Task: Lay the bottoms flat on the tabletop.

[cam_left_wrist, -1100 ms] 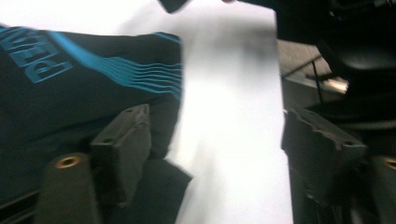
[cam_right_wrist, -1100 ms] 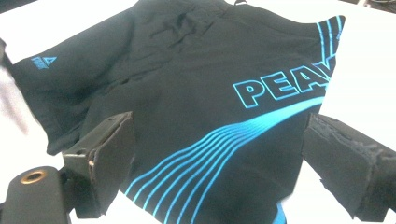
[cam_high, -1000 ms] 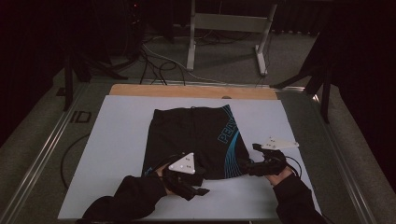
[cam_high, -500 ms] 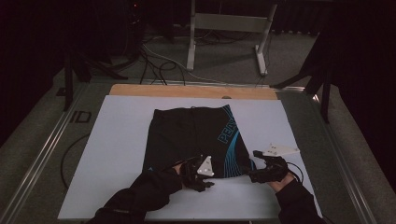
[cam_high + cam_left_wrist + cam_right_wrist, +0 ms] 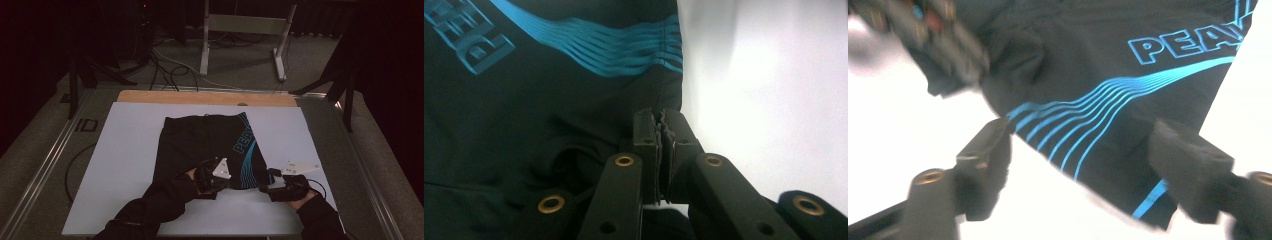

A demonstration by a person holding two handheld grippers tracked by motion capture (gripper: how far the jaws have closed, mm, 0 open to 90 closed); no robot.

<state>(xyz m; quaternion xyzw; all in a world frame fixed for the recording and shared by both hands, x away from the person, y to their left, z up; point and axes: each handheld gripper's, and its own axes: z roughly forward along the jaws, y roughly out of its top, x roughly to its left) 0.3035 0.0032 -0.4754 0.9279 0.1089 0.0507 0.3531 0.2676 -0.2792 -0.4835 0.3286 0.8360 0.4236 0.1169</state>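
Shorts (image 5: pixel 207 145) flat on table (image 5: pixel 125 150) | left gripper (image 5: pixel 661 122) clamped on hem | right gripper (image 5: pixel 1083 165) apart, closing around corner

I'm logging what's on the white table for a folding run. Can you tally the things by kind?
Black shorts with blue stripes: 1
Handheld grippers, left gripper and right gripper: 2
Total: 3

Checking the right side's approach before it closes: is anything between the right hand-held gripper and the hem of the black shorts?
Nothing visible: the right hand-held gripper stands open, the black shorts hem lies directly between its jaws on the white tabletop.
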